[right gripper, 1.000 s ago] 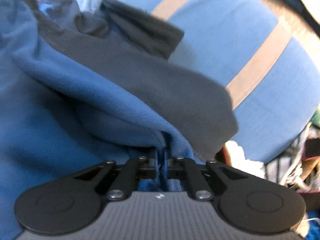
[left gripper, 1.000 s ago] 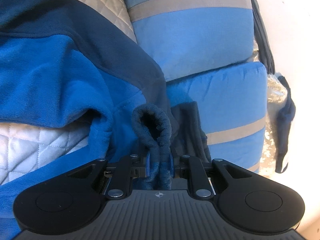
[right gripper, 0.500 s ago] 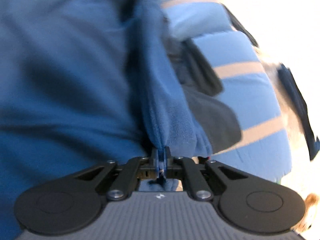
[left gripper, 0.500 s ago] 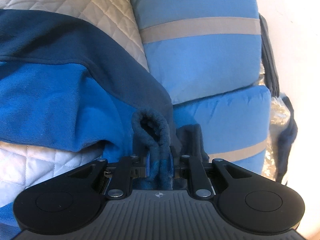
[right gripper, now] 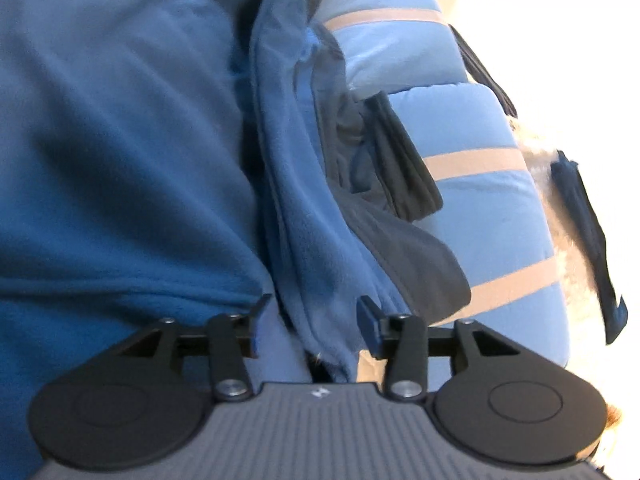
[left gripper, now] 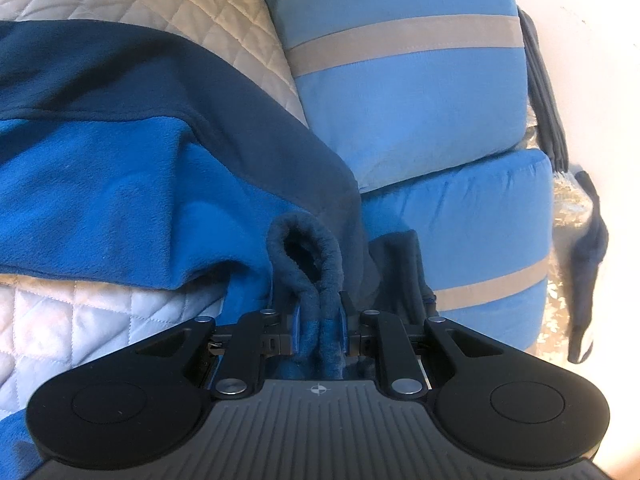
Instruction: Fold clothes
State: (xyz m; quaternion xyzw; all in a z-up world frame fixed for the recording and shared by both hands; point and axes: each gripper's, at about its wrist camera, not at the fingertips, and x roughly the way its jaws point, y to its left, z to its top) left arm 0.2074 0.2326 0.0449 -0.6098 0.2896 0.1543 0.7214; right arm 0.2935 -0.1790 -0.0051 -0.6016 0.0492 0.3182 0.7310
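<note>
I judge the fold only begun: my left gripper (left gripper: pixel 318 334) clamps the fleece jacket (left gripper: pixel 120 184), spread toward ten o'clock; my right gripper (right gripper: pixel 312 320) is opening, fleece hanging between its jaws unpinched.

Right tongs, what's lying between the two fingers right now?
A hanging fold of the blue fleece, seen in the right wrist view; the right tongs are opening, pads off it.

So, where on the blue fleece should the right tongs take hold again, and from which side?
Probably the hanging fold of the blue fleece, low down near its free edge, which now lies between the opening right tongs. Come straight on along the fingers, as now: the fold hangs as a narrow ridge, thin enough to pinch. The left tongs already clamp the dark rolled cuff.
</note>
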